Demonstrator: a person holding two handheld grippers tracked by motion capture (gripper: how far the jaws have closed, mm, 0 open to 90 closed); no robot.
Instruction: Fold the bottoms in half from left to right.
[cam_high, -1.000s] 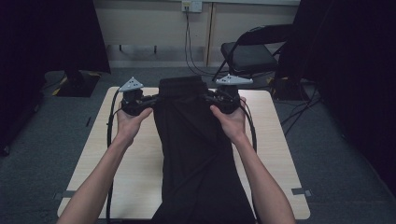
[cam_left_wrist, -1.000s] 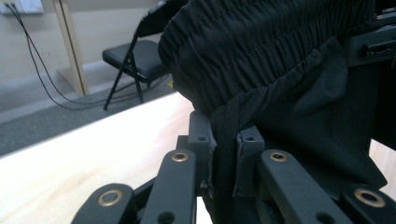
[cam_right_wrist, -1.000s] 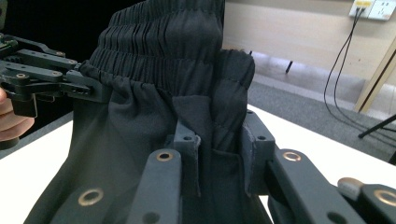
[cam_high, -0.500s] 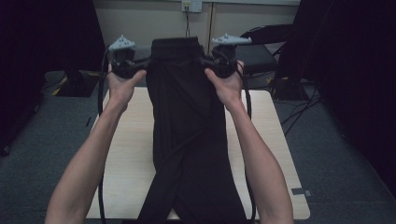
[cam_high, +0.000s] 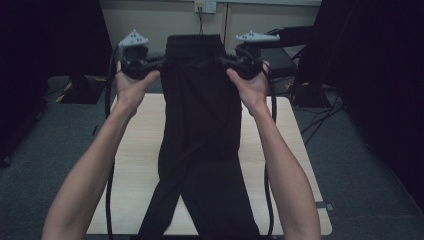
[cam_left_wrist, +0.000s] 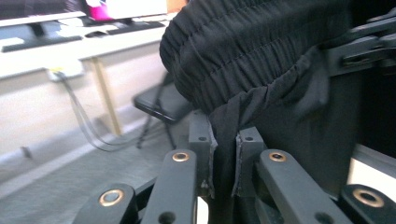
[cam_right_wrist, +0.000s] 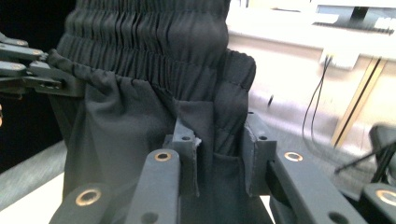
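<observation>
The black trousers hang in front of you by their gathered waistband, which is up in the air between your two hands, while the legs run down across the wooden table and cross over each other near its front edge, where they trail off past it. Your left gripper has its jaws nearly together, pinching a fold of cloth just under the elastic at one side of the waist; your right gripper is clamped on a thicker bunch of cloth at the other side, so its jaws stand a little further apart. Both grips sit just below the waistband rather than on it, so the thing to watch is thin cloth sliding out between the pads: keep the squeeze steady on both sides. Keep your hands level with each other so the waistband stays flat and taut, not sagging in the middle, and hold them apart only as far as the elastic allows without straining it. Because the legs are crossed, I would judge a slow, even lift with a gentle shake the best way to let them fall straight before you lay or fold the garment. Mind the cables running beside your forearms, and the chair beyond the table's far edge.
</observation>
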